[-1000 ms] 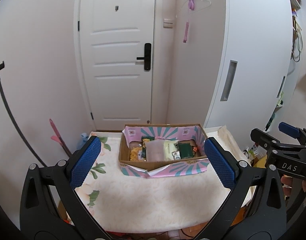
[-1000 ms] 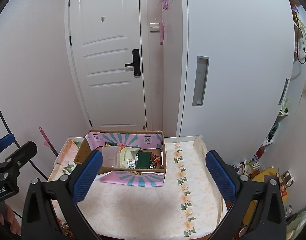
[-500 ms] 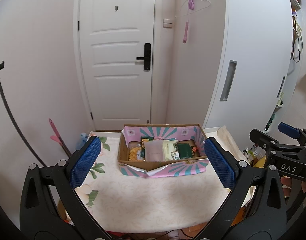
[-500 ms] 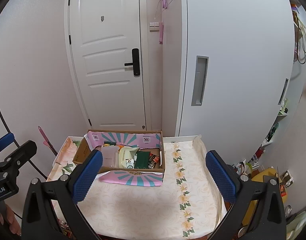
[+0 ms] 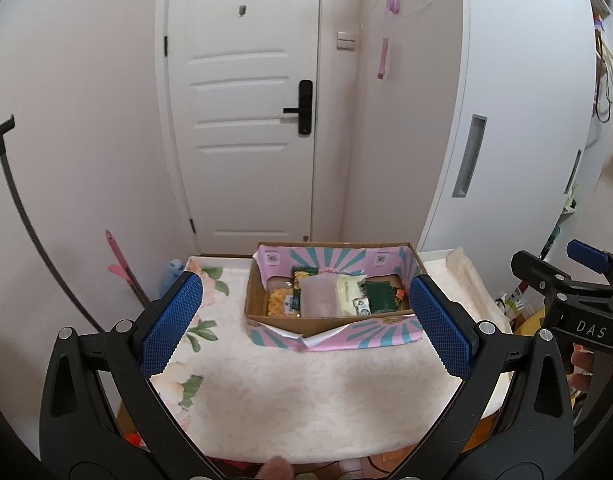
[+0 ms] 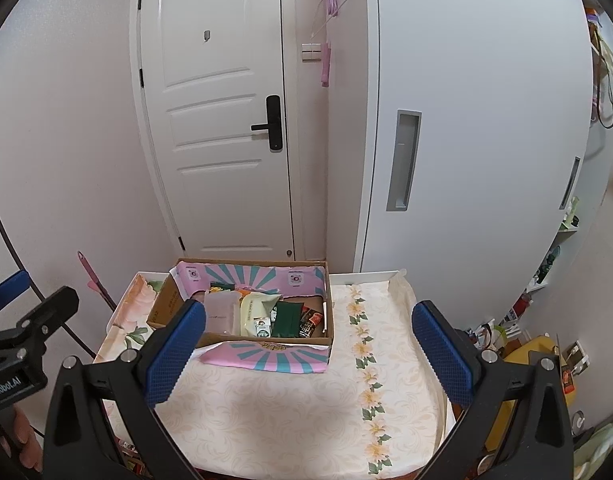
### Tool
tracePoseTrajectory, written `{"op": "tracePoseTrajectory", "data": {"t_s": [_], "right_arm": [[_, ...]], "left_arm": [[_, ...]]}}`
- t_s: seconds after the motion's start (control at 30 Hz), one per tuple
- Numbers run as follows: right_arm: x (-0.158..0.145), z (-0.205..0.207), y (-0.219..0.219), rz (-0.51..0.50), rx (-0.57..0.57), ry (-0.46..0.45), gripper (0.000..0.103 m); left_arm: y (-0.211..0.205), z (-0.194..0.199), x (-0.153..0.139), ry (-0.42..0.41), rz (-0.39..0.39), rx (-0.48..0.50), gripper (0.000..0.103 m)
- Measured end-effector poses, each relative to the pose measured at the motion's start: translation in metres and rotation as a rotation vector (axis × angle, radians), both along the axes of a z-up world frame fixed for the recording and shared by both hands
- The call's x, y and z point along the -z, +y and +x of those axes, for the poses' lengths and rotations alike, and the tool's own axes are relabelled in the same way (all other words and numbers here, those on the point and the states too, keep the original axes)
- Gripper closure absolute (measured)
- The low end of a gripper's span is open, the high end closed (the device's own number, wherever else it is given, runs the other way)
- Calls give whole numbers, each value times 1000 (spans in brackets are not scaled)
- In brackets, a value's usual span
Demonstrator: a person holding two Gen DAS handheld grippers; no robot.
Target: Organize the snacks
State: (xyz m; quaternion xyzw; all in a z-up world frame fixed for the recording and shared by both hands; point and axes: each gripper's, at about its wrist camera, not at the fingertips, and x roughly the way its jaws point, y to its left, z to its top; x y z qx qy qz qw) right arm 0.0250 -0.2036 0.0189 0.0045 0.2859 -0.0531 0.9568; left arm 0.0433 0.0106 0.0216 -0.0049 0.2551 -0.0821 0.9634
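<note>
A cardboard box (image 5: 326,320) with pink and teal striped flaps stands at the far middle of the table; it also shows in the right wrist view (image 6: 266,342). Several snack packets lie inside it: a pale pink pouch (image 5: 319,295), a cream packet (image 5: 349,288), a dark green packet (image 5: 379,298) and a yellow one (image 5: 278,300). My left gripper (image 5: 306,322) is open and empty, held back over the near table. My right gripper (image 6: 308,342) is open and empty, back from the box.
The table carries a cream floral cloth (image 5: 290,392). A white door (image 5: 246,120) and a white wardrobe (image 6: 466,120) stand behind it. A pink mop handle (image 5: 120,268) leans at the left. Clutter and a yellow object (image 6: 534,360) sit on the floor at the right.
Both grippers have drawn back and risen slightly; the box looks a little smaller and farther in the views. Both stay open and empty.
</note>
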Motion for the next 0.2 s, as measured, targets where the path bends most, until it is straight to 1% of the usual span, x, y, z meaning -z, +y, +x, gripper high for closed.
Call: {"op": "tracePoseTrajectory", "data": {"t_s": [0.2], "right_arm": [[6, 10, 3, 8, -11, 24, 0]], "left_arm": [[8, 8, 6, -3, -8, -18, 0]]}}
